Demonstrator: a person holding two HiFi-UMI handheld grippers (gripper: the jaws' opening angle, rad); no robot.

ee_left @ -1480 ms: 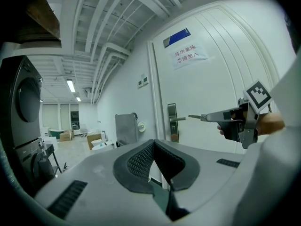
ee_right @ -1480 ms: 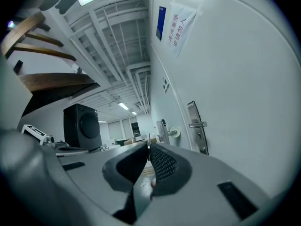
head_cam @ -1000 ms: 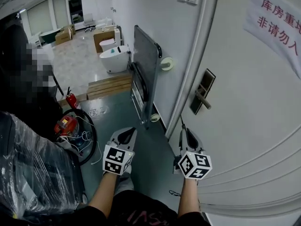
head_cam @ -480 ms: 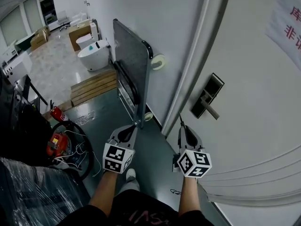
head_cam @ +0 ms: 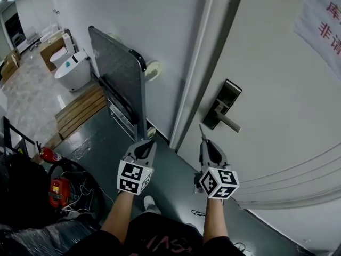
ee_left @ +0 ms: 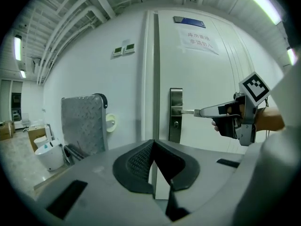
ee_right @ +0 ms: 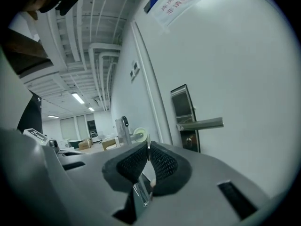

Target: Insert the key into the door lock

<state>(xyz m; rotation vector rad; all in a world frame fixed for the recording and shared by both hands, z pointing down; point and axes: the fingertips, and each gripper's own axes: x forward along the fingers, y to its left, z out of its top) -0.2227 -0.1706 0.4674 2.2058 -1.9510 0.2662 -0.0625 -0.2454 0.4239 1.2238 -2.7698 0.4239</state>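
Note:
The door lock is a dark metal plate (head_cam: 222, 103) with a lever handle (head_cam: 229, 123) on the white door (head_cam: 287, 116). My right gripper (head_cam: 203, 141) is shut on a thin silver key (head_cam: 201, 130) that points up toward the lock, still short of it. In the right gripper view the key (ee_right: 147, 149) sticks out between the shut pads, with the lock plate (ee_right: 184, 108) and keyhole (ee_right: 189, 139) ahead to the right. My left gripper (head_cam: 148, 143) is shut and holds nothing. In the left gripper view, beyond the left gripper (ee_left: 153, 144), the right gripper (ee_left: 202, 112) holds the key (ee_left: 188, 111) level with the handle.
A folded metal platform trolley (head_cam: 119, 79) leans on the wall left of the door frame (head_cam: 194, 73). Wooden pallets (head_cam: 80, 108) and a white toilet (head_cam: 72, 71) lie further left. A red machine (head_cam: 57, 191) with cables sits at lower left. A paper notice (head_cam: 322, 25) hangs on the door.
The view has swung toward the door, so the trolley and room slid left and the lock sits nearer my right gripper. Both grippers stay shut, the key still held.

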